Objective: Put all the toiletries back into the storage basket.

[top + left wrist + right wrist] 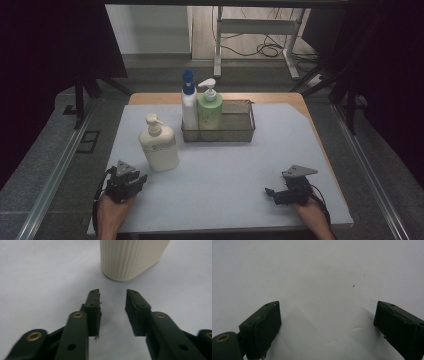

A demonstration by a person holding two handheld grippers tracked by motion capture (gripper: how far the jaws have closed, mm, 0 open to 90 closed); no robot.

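A cream pump bottle point(159, 145) stands on the pale mat point(225, 170), left of centre. Its ribbed base point(130, 257) rises just beyond my left gripper point(112, 296), whose jaws stand a hand's width apart with nothing between them. From above, the left gripper point(141, 178) sits at the mat's front left, a little short of the bottle. A wire basket point(235, 125) at the back holds a white bottle with a blue pump point(189, 102) and a green pump bottle point(210, 107). My right gripper point(268, 192) rests at the front right, and its jaws point(327, 312) are spread wide over bare mat.
The mat covers a wooden table point(295, 100) whose edge shows at the back. Metal rails point(60, 160) run along both sides. A white frame with cables point(260, 30) stands on the floor beyond the table.
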